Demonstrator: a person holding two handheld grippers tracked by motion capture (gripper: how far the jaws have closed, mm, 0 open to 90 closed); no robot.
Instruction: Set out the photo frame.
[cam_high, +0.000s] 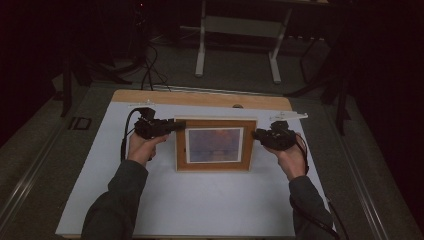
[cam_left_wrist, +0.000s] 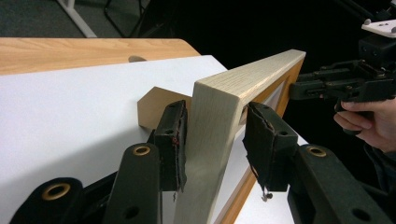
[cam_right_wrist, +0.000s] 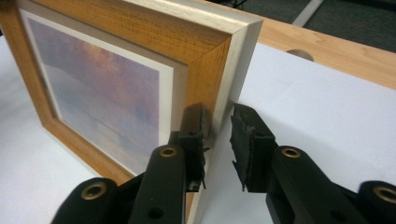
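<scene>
Wooden picture frame with a white mat and a dusky purple-orange print stands upright near the middle of the white table sheet, leaning slightly back on a cardboard stand that peeks out behind it in my left gripper view. My left gripper sits at the frame's upper left corner; its jaws straddle the pale side edge, one pad against the back, the other with a visible gap on the front side, so parted, not clamped. My right gripper is at the frame's right edge; in my right gripper view one pad lies on the frame's front face, the other stands off the back with white sheet showing between, so parted too. No earlier picture to compare. High view is dim: jaw tips merge with the frame's border there, contact hard to read. Lower frame corner is cut off by my own jaws in both gripper views. Print detail is blurry, subject can't be told. Bare wooden tabletop strip runs along the far edge, with a small notch partly hidden.
</scene>
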